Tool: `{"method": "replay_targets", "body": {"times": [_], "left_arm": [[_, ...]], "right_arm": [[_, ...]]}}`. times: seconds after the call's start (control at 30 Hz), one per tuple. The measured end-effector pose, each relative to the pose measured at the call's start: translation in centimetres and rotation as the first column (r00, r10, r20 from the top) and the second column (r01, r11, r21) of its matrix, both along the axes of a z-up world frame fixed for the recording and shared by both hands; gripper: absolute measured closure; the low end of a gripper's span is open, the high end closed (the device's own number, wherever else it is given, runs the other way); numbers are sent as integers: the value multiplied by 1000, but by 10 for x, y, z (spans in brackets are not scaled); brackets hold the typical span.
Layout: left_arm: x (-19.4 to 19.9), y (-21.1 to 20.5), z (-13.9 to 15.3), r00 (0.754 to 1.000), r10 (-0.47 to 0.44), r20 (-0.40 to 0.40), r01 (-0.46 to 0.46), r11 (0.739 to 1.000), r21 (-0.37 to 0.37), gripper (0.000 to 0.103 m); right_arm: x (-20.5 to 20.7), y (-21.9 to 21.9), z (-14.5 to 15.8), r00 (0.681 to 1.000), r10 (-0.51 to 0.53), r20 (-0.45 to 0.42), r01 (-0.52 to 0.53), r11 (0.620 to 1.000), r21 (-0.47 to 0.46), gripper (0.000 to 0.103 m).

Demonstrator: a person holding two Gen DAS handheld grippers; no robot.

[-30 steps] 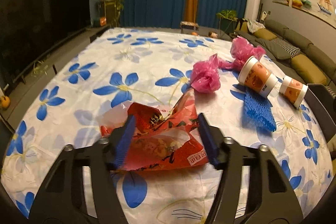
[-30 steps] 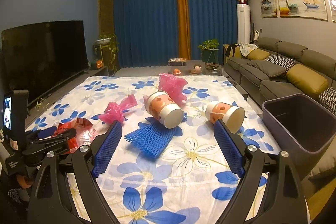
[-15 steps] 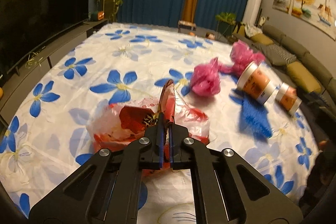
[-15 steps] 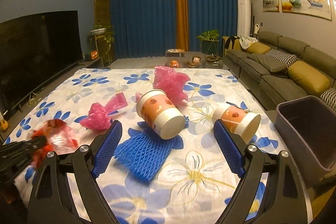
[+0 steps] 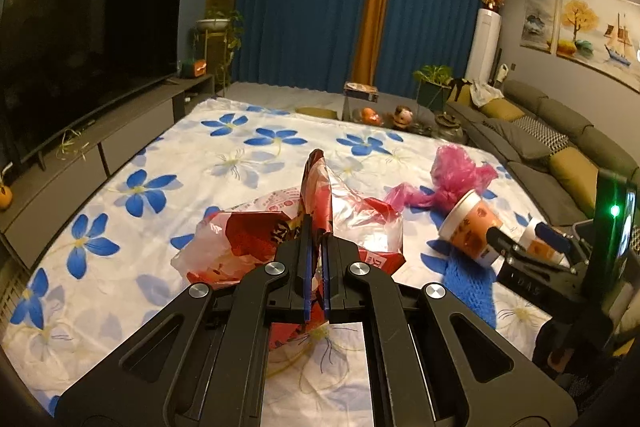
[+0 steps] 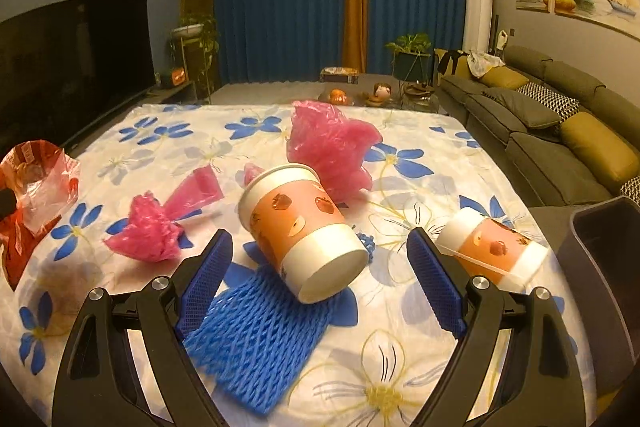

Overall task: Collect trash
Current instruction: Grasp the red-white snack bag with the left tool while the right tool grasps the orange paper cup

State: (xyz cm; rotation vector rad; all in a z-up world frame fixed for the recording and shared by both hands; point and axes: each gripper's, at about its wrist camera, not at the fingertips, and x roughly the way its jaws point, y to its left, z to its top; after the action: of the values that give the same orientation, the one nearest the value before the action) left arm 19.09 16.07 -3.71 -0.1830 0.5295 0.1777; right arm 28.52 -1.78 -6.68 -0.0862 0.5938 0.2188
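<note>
The left tongs are clamped on a red snack wrapper, lifted above the flowered tabletop. The right tongs gape wide around a tipped paper cup lying on blue foam netting; a dark bin stands at right.

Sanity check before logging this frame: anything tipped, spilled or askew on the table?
Both paper cups lie on their sides: the large cup partly on the blue foam net, the small cup near the bin. No spill visible.
</note>
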Motion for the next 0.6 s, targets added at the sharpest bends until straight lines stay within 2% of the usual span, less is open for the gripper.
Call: {"method": "replay_targets", "body": {"times": [0.13,0.43,0.6], "left_arm": [[6,5,-13,1000,-3,-25,3,1000,-15,100],[7,13,-20,999,-10,-38,8,999,-40,100],[7,13,-20,999,-10,-40,8,999,-44,100]], "right_arm": [[12,4,-8,1000,11,-23,-12,1000,-14,17],[28,9,-16,997,33,-65,-34,999,-14,17],[36,11,-21,993,50,-109,-52,999,-13,27]]}}
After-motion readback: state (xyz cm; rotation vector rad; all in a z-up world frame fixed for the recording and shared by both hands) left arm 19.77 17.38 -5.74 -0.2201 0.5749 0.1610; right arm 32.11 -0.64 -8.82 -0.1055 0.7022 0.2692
